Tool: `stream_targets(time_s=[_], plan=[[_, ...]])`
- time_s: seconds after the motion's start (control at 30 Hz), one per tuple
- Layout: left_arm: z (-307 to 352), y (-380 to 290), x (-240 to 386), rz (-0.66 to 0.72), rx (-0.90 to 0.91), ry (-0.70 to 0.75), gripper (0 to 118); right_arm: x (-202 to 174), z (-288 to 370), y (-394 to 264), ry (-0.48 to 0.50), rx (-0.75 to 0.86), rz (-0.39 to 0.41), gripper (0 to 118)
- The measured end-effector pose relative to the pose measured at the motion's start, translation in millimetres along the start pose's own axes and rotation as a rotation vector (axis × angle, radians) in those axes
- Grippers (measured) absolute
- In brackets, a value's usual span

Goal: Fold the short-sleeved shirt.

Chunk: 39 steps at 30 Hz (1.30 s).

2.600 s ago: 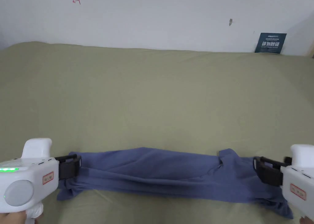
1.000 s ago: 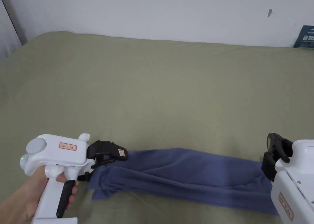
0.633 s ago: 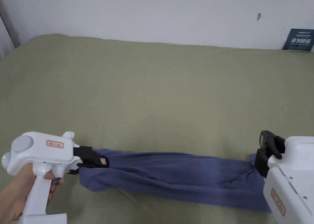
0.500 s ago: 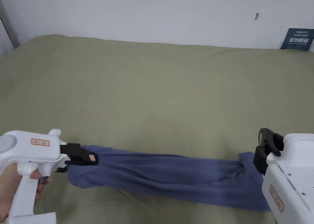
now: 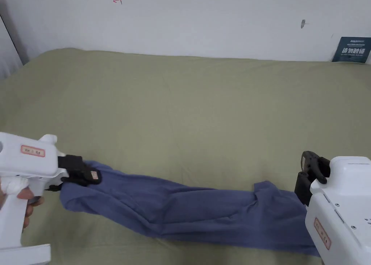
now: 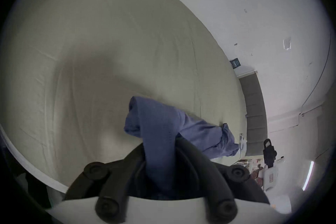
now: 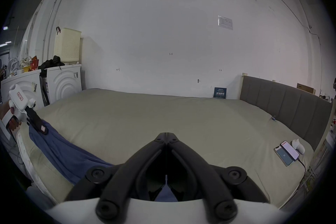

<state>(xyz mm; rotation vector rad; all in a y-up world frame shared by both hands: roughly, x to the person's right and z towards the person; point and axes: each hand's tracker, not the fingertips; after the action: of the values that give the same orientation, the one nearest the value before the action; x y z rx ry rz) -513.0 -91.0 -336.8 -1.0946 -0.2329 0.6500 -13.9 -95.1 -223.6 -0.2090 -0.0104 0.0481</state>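
left gripper (image 5: 88,175) clamped, right gripper (image 7: 166,135) closed.

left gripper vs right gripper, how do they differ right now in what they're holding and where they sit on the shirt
The left gripper is shut on the shirt, with blue cloth bunched between its jaws; the right gripper has its jaws closed tip to tip with nothing between the tips. The left gripper lifts the shirt's left end off the bed; the right gripper sits by the right end, which lies on the bed. Both are white with black jaws.

Open bedsheet (image 5: 203,106) beyond shirt (image 5: 203,211), phones (image 7: 287,154) far right, headboard (image 7: 283,100) behind
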Motion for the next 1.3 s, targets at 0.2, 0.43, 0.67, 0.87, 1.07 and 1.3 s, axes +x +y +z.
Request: stream_targets(time_s=[0.2, 0.43, 0.67, 0.87, 1.07, 1.3], plan=[[-38, -17, 84, -0.117, -0.017, 0.047, 5, 8, 5, 0, -0.001, -0.001, -0.010, 0], [-122, -52, 161, -0.215, -0.055, 0.095, 5, 23, 11, -5, -0.015, -0.008, -0.017, 0], [-211, -83, 188, -0.312, -0.122, 0.123, 72, 36, 13, -7, -0.051, -0.015, -0.010, 0], [-181, -88, 174, -0.263, -0.065, 0.005, 107, 41, 13, -8, -0.056, -0.021, -0.015, 0], [-131, -72, 122, -0.269, 0.012, -0.053, 0, 39, 8, -5, -0.041, -0.020, -0.041, 0], [-188, -81, 114, -0.204, -0.145, -0.119, 0, 35, 1, -11, -0.027, -0.043, -0.041, 0]])
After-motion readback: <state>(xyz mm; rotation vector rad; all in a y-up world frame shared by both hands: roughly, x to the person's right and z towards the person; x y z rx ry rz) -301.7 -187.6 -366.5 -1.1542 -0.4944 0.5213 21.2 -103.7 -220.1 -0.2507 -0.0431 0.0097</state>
